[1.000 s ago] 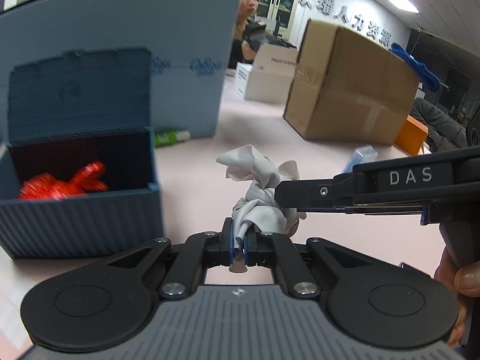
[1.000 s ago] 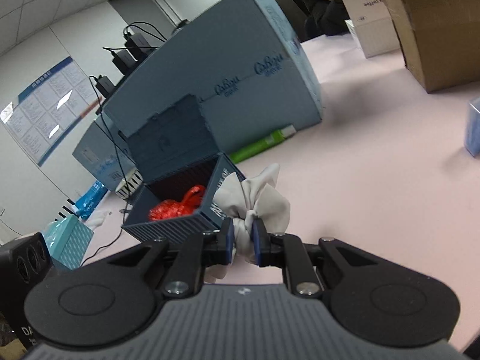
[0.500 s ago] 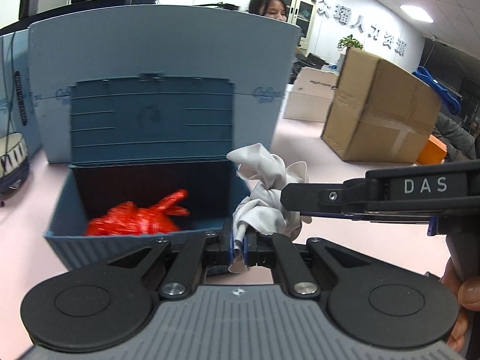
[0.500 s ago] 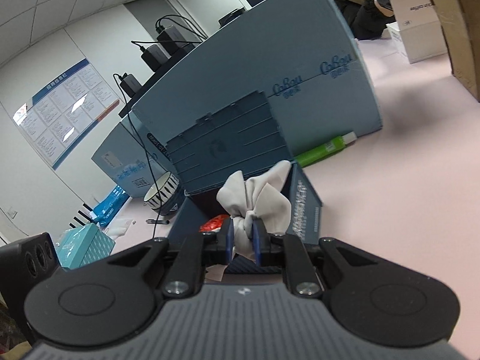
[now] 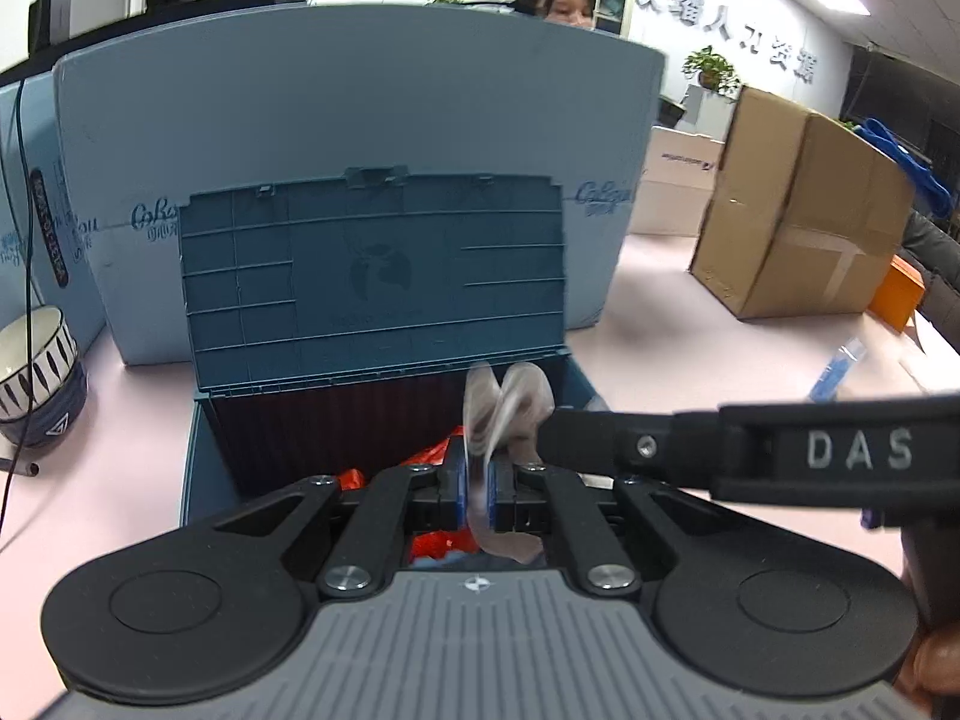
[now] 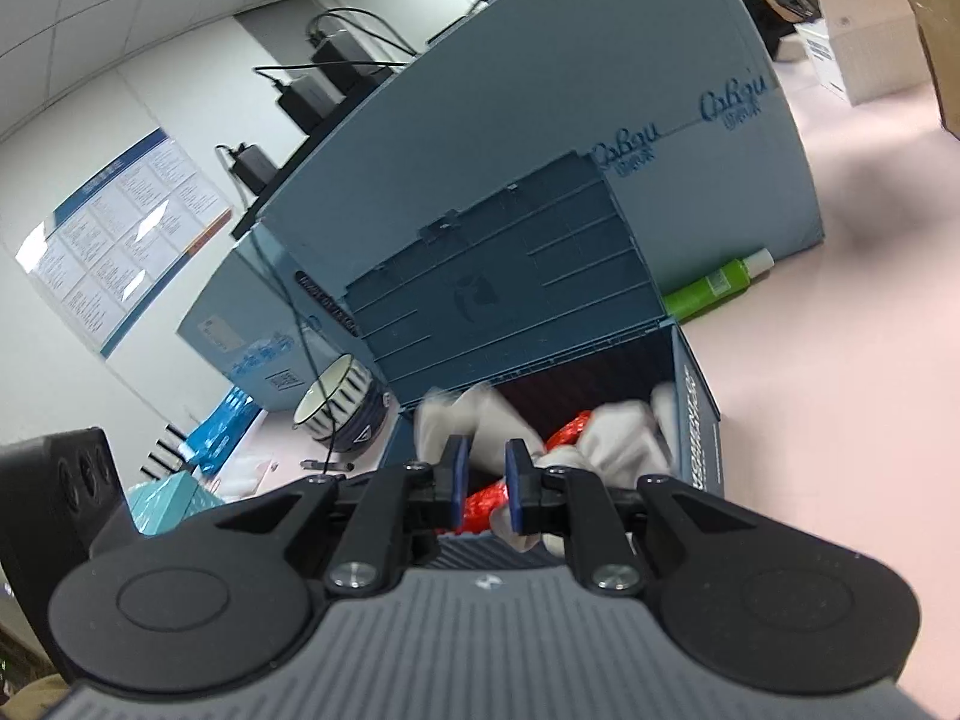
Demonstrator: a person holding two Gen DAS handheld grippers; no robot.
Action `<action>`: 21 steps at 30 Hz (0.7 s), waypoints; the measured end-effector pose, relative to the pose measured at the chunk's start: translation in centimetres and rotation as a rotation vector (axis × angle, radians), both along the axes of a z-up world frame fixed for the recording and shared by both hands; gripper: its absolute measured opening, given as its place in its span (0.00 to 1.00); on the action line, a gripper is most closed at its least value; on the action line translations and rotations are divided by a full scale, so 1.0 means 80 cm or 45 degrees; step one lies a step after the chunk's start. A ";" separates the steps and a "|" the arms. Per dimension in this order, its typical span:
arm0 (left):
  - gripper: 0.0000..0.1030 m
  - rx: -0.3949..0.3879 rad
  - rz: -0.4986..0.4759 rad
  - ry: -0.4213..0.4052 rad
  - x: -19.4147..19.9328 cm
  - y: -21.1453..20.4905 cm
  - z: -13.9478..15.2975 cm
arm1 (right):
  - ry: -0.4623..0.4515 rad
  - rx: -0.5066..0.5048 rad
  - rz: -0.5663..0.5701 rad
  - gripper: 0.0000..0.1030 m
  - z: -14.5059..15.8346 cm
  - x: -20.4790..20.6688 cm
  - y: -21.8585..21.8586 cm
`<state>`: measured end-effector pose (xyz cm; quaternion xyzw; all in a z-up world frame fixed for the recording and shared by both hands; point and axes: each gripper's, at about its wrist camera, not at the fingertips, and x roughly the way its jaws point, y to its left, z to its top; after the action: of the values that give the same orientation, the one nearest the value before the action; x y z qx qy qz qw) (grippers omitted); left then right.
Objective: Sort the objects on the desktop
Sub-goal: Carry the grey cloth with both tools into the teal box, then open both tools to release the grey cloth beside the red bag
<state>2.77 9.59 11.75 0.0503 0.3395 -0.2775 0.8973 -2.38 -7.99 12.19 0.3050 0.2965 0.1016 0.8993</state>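
Note:
A crumpled grey cloth (image 5: 507, 402) hangs over the open blue storage box (image 5: 372, 276). My left gripper (image 5: 475, 495) is still closed on the cloth's lower end. In the right wrist view my right gripper (image 6: 485, 480) stands slightly apart, and the cloth (image 6: 606, 438) lies loose in the box (image 6: 699, 438) beyond it, on a red crinkled bag (image 6: 570, 429). The red bag also shows in the left wrist view (image 5: 429, 459). The other gripper's black finger, marked DAS, crosses the left wrist view from the right.
The box lid leans on a tall blue panel (image 5: 360, 108). A striped bowl (image 5: 36, 372) stands left of the box, a green bottle (image 6: 714, 288) to its right. A cardboard carton (image 5: 798, 210) and a small blue item (image 5: 837, 369) are at right.
Both grippers carried the cloth left over the open box. The right gripper's fingers have parted and the cloth has dropped from them into the box.

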 end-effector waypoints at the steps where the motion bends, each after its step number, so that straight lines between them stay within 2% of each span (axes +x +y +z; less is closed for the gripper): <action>1: 0.04 -0.002 0.012 0.009 0.004 0.002 -0.001 | 0.000 0.011 -0.013 0.15 -0.001 -0.001 -0.001; 8: 0.06 0.004 0.046 0.062 0.018 0.020 -0.012 | 0.011 0.018 -0.078 0.15 -0.002 -0.004 -0.007; 11: 0.09 0.020 0.078 0.091 0.022 0.026 -0.017 | 0.017 0.013 -0.088 0.16 -0.002 -0.005 -0.007; 14: 0.25 0.027 0.106 0.107 0.026 0.030 -0.018 | 0.023 0.009 -0.096 0.16 -0.003 -0.004 -0.006; 16: 0.46 0.034 0.125 0.101 0.026 0.032 -0.018 | 0.023 0.002 -0.096 0.16 -0.003 -0.004 -0.004; 17: 0.53 0.040 0.135 0.086 0.025 0.032 -0.016 | 0.019 -0.002 -0.095 0.17 -0.003 -0.003 -0.003; 18: 0.69 0.046 0.145 0.070 0.024 0.032 -0.014 | 0.019 -0.006 -0.093 0.17 -0.003 -0.003 -0.001; 19: 0.80 0.053 0.155 0.053 0.023 0.032 -0.012 | 0.018 -0.010 -0.091 0.18 -0.002 -0.002 0.000; 21: 0.84 0.067 0.169 0.027 0.021 0.032 -0.010 | 0.022 -0.021 -0.088 0.19 -0.002 -0.001 0.003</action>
<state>4.43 12.19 10.96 0.0484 0.3589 -0.2089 0.9084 -2.48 -7.77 11.99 0.3084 0.2943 0.0654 0.9022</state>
